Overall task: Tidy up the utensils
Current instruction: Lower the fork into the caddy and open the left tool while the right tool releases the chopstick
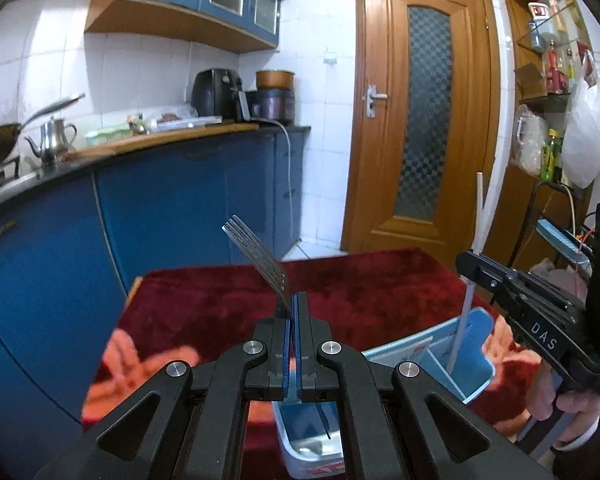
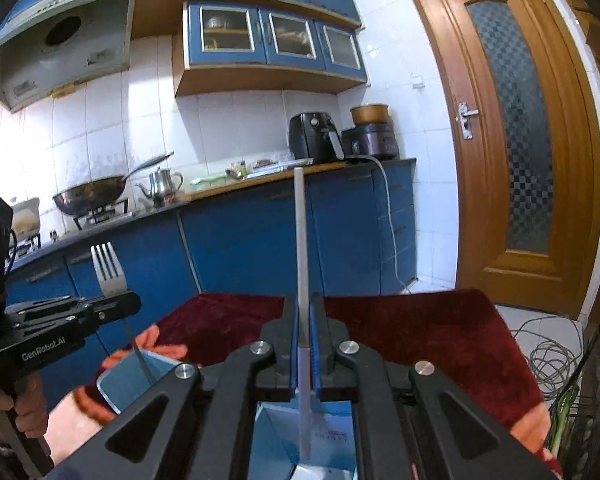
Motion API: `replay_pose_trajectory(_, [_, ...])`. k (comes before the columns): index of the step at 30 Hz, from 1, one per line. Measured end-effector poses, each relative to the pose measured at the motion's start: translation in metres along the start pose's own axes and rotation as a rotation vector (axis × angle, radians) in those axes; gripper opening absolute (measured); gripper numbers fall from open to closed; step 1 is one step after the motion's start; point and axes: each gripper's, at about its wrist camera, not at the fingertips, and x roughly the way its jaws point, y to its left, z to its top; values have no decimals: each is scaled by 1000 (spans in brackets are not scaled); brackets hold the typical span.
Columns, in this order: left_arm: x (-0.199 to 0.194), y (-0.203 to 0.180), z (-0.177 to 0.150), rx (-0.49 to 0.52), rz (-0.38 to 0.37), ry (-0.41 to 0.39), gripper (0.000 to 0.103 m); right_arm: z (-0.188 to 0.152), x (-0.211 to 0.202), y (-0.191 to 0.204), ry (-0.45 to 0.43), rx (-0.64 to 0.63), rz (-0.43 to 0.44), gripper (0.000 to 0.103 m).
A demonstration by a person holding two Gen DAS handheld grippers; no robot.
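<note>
My left claw (image 1: pixel 296 300) grips the fork (image 1: pixel 256 254), my right claw (image 2: pixel 303 312) the chopstick (image 2: pixel 300 240), both upright at lower centre for dropping into the blue box (image 1: pixel 476 360).

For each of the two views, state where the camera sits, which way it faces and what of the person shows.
Left wrist: on the left gripper, facing the wooden door; its fingers clamp a fork; the other hand shows.
Right wrist: on the right gripper, facing the kitchen counter; it holds a white stick; the left hand shows.
Shared: door, counter, red cloth, blue-lined box.
</note>
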Motion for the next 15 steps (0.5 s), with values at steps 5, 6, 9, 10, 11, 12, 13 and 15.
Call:
replay_pose_trajectory(5, [9,-1,-7,-5,-11,24,1,-8,2,4,44,-32,-1,7])
replay_pose_trajectory(6, [10,-1,-9,-7,-17,34,1,-9,2,4,53,-33,1,7])
replay_pose_trajectory(9, [12,-2,-11,-20,-39,68,8,-12,3,7,87,-44,12,7])
replay_pose_trajectory(10, [11,-2,-11,-24,-45,73,10,-12,3,8,94,-43,16,8])
replay_pose_trajectory(11, [9,-2,-11,-24,-49,75,11,-13,3,9,105,-38,22,9])
replay_pose_trajectory(12, [6,-4,-11,-19,-46,74,16,-12,3,11,115,-37,23,14])
replay_pose_trajectory(13, [4,-4,-10,-14,-44,74,19,-12,2,12,121,-38,25,20])
replay_pose_trajectory(15, [-1,-7,-9,-6,-48,77,22,-11,-4,15,114,-47,25,23])
